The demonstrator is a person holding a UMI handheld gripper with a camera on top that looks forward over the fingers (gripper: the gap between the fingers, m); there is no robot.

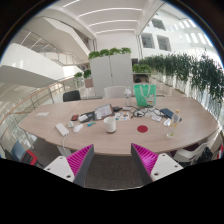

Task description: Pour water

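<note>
1. The gripper (113, 160) sits nearest the camera. Its two fingers are spread wide, the pink pads (80, 158) face each other across a clear gap, and nothing is held between them.

2. Just ahead of the fingers runs the near edge of a large oval table (40, 135) with a pale wood top. The gripper is short of the table and touches nothing on it.

3. Beyond the fingers, near the table's middle, stands a small white cup (111, 125). A red disc (142, 128), possibly a lid or coaster, lies just beside it to the right. A clear glass-like vessel (169, 124) stands farther right. Which of these holds the water cannot be told.

4. Behind the cup lies a cluster of papers and small items (90, 115), too small to identify. A green bag (145, 94) stands at the far side of the table.

5. Farthest away are dark chairs (71, 96), a white cabinet topped with plants (110, 70), and a row of plants (190, 70) along the right.

6. Step in hand, as a judgement: approach. No vessel is grasped and pouring has not begun.

7. Next move calls for: advance over the table edge toward the vessels, centre the source vessel between the pads, then close on it.
</note>
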